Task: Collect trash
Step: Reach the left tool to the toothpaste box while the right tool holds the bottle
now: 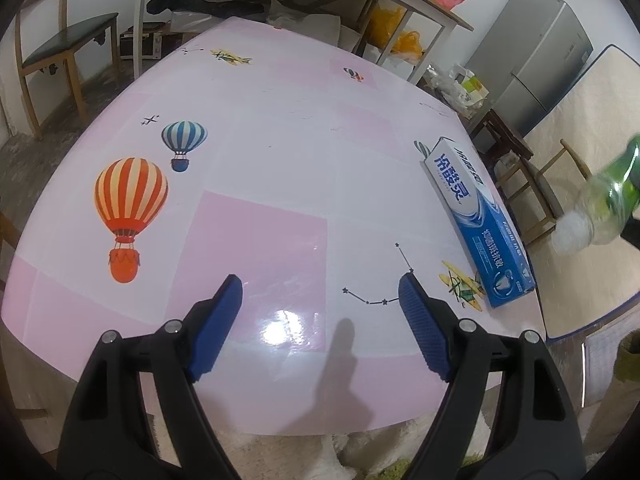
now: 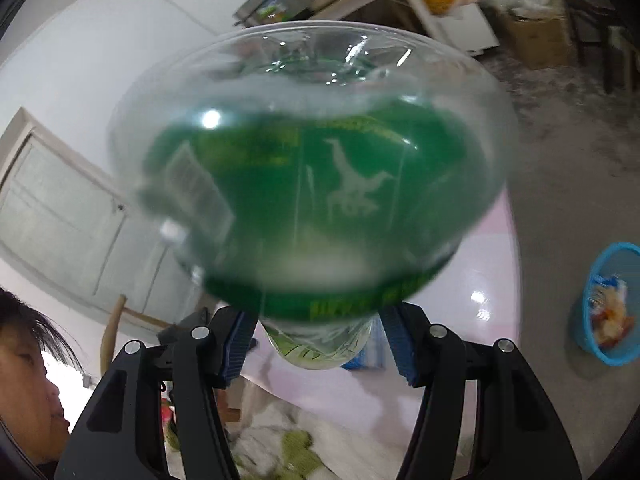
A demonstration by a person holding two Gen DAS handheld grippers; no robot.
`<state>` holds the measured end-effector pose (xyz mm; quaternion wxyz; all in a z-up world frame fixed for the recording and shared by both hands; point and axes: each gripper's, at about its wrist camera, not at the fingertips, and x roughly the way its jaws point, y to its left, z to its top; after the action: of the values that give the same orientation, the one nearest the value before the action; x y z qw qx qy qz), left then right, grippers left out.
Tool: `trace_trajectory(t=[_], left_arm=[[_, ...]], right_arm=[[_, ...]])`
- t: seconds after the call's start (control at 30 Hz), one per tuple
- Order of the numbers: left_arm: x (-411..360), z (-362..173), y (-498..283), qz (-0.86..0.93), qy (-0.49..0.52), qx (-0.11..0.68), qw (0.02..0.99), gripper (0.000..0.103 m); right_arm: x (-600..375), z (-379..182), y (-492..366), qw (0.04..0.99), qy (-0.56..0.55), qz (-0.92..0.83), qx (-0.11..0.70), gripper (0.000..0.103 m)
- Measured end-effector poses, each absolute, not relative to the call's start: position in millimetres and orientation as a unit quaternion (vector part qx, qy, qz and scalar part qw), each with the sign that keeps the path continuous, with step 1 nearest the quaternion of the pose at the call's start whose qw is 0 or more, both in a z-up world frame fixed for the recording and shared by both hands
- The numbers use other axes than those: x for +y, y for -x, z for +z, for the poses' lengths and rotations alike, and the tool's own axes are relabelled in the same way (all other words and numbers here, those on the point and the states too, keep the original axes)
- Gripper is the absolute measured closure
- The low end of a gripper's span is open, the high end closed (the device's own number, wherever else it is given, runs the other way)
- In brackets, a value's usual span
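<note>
Blue ribbed pads line the fingers of the right gripper (image 2: pixel 316 340), and between them sits a clear plastic bottle (image 2: pixel 312 184) with a green label. The pads press the bottle near its lower, narrower end, so the jaws are closed on it at roughly the bottle's width. The bottle's long axis runs almost straight away from the right wrist camera, along the fingers, and its wide far end fills most of that view. Motion blur softens the label; a pale bird-like figure and some yellow-green lettering can be made out, but not read.

From the left wrist camera the same bottle (image 1: pixel 600 208) shows at the right edge, off beyond the table's right side and held in the air, tilted with its blurred pale end pointing down and to the left.

Right of the bottle in the right wrist view, a blue waste basket (image 2: pixel 612 308) stands on the grey floor with some wrappers inside. The pink table (image 2: pixel 472 272) lies between bottle and basket.

The left gripper (image 1: pixel 320 292) hovers over the near edge of the table (image 1: pixel 280 160) with its jaws spread wide and nothing between them. A blue toothpaste box (image 1: pixel 476 220) lies flat on the table between the left gripper and the bottle, close to the table's right edge, its long axis running from near to far.
</note>
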<state>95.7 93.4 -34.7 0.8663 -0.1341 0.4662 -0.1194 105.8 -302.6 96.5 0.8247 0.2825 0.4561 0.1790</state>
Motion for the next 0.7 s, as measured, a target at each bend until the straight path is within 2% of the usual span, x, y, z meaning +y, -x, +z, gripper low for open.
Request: trace_trajectory(t=[0.33, 0.7], left_arm=[[82, -33, -98, -0.13, 0.128, 0.467, 0.865, 0.027], [75, -27, -93, -0.138, 0.129, 0.459, 0.868, 0.027]], right_arm=[[-331, 51, -94, 0.773, -0.303, 0.146, 0.539, 0.045], [-273, -21, -181, 0.765, -0.239, 0.089, 0.591, 0.045]])
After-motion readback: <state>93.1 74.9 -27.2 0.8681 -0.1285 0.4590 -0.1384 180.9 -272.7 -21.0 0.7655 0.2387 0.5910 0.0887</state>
